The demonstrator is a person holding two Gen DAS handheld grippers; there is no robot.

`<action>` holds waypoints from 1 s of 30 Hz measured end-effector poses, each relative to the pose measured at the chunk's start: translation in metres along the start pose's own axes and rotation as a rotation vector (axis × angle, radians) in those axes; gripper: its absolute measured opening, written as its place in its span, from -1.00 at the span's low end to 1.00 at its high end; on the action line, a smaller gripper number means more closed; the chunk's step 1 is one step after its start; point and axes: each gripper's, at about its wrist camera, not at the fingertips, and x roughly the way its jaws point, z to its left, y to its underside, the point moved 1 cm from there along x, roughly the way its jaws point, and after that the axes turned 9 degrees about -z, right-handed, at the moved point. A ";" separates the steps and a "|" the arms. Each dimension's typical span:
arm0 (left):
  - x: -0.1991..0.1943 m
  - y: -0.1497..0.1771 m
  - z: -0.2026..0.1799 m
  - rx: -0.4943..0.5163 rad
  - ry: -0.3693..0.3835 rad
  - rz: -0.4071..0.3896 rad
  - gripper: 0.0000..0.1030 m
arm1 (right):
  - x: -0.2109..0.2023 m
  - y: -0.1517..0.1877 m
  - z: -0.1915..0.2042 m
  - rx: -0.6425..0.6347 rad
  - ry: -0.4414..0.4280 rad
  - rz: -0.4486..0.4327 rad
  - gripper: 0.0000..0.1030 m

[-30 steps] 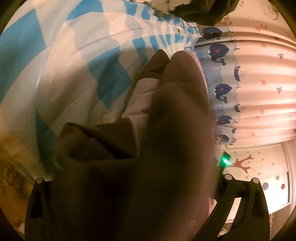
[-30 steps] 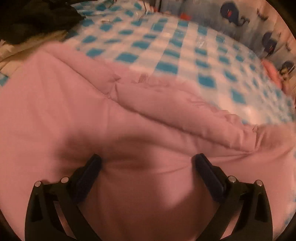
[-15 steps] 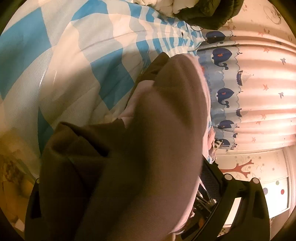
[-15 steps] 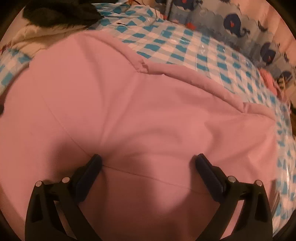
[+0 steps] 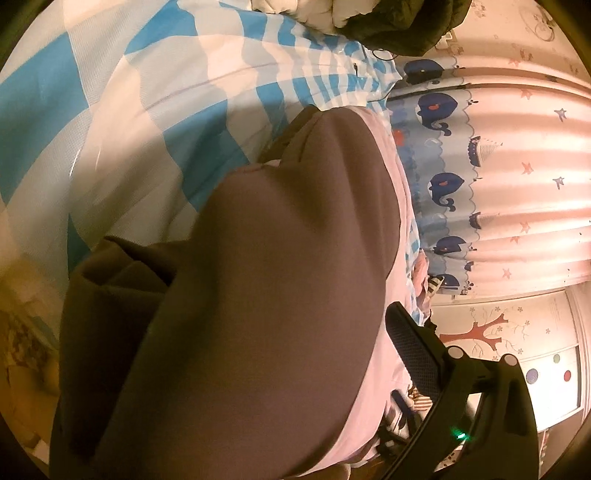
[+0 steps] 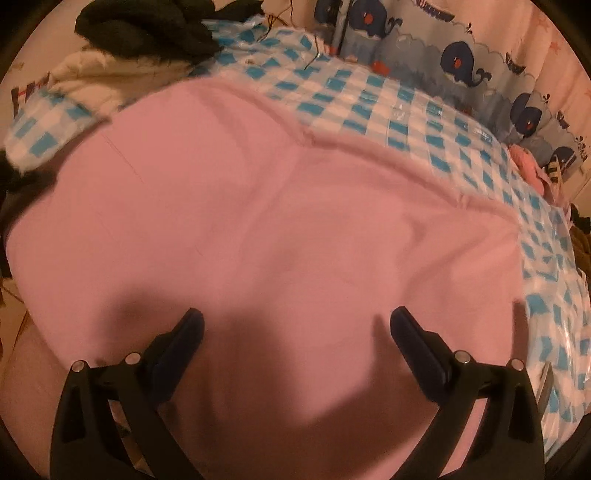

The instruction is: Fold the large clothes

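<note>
Lying mostly flat on the blue-and-white checked bedcover (image 6: 406,122), the large pink fabric garment (image 6: 280,229) seems barely folded: the right claw (image 6: 295,332) hovers spread above it, while a bunched fold hides the left claw's (image 5: 280,332) state.

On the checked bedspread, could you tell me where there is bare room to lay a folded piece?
Bare checked bedspread lies between the pink garment and the whale curtain. The far-left corner is crowded with a dark garment on a white one.
</note>
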 end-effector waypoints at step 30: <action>-0.029 0.061 -0.163 0.641 0.060 -0.071 -0.35 | 0.016 0.028 0.019 -0.024 0.010 -0.022 0.90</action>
